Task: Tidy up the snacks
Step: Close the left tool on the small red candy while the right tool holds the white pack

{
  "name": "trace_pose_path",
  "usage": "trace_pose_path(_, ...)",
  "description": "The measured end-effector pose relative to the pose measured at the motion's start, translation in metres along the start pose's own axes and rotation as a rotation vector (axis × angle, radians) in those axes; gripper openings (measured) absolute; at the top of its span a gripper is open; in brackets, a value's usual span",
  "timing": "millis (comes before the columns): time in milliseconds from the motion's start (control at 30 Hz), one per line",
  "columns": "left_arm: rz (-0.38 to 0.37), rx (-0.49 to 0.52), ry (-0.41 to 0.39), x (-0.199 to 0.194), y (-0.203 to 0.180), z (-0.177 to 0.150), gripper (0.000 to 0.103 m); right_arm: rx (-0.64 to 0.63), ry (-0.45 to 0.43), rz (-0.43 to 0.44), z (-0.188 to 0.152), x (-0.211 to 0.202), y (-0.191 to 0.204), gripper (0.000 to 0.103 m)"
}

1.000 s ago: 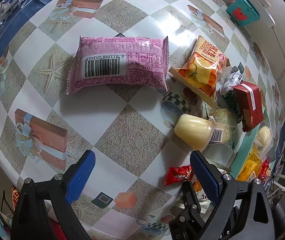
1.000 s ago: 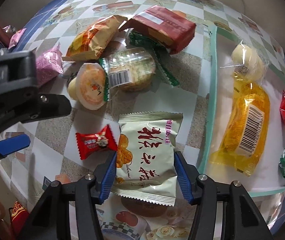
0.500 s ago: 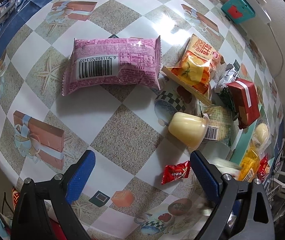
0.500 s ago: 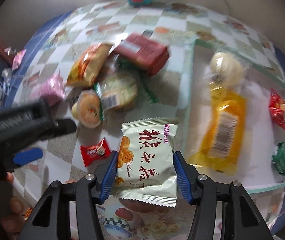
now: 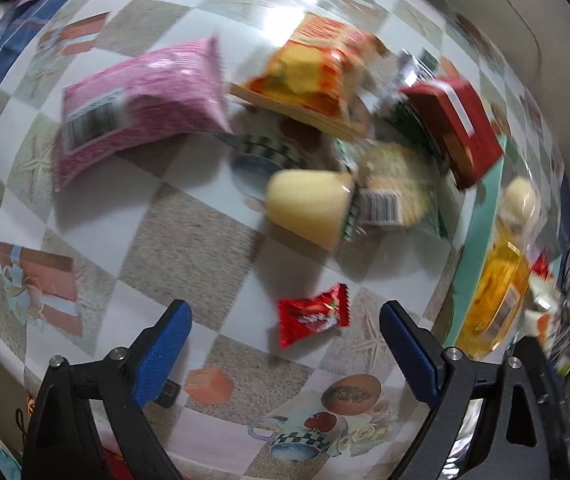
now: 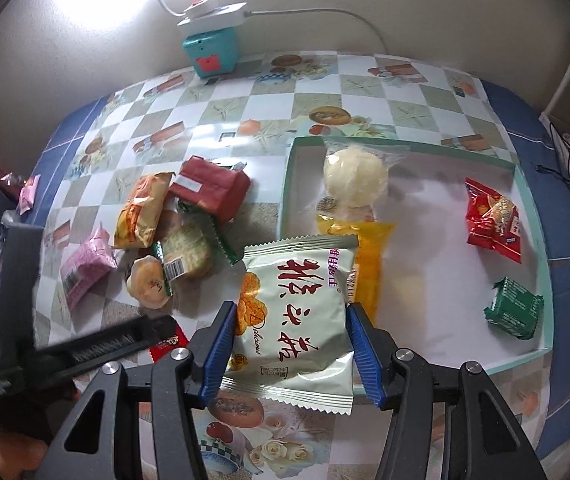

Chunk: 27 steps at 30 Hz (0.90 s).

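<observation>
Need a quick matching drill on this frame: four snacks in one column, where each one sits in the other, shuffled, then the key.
1. pale green packet
2. small red candy
3. dark green packet
4. pink packet

a. inside the tray
b. on the tablecloth between the open left gripper pads
c. clamped in the right gripper
d. on the tablecloth, left of the snack pile

Pairs: 1-c, 2-b, 3-a, 4-d

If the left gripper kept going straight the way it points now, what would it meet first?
Most likely the small red candy, which lies on the tablecloth between and just ahead of the open left gripper. The view is blurred and depth is unclear, so it could meet bare tablecloth just short of the candy.
</observation>
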<state>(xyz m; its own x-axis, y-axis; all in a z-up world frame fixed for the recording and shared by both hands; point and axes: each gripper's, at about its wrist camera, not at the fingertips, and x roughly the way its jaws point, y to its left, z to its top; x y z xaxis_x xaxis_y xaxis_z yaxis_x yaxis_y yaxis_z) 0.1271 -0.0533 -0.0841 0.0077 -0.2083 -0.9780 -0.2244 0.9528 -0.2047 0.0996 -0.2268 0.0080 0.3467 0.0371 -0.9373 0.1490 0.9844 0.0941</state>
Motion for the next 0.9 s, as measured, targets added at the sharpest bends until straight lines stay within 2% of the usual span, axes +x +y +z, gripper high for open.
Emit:
trace_pose_path(100, 0.026, 0.039, 0.007, 0.004, -0.012, -0.005, 0.079, 0.004, -0.001, 0.005, 0.0, -0.001, -0.002, 0.058)
trace_pose_path(200, 0.037, 0.063, 0.015, 0.007, -0.023, -0.009, 0.078, 0.006, 0.0, 0.01, 0.0, 0.0, -0.002, 0.058)
trace_pose_path(300, 0.056, 0.089, 0.0, 0.007, -0.034, -0.013, 0.063, 0.01, -0.002, 0.016, 0.0, -0.001, -0.003, 0.058)
trace_pose_path(400, 0.079, 0.114, -0.012, 0.007, -0.042, -0.014, 0.055, 0.016, -0.004, 0.02, 0.0, -0.002, -0.005, 0.058)
trace_pose_path(533, 0.093, 0.126, -0.029, 0.003, -0.052, -0.014, 0.038, 0.026, -0.005, 0.025, 0.0, -0.003, -0.008, 0.058)
trace_pose_path(700, 0.089, 0.116, -0.033, 0.001, -0.046, -0.008, 0.029, 0.027, -0.002, 0.031, 0.0, -0.004, -0.009, 0.058)
trace_pose_path(900, 0.077, 0.113, -0.036, -0.007, -0.038, -0.008, 0.028, 0.029, -0.002, 0.032, 0.0, -0.003, -0.01, 0.058)
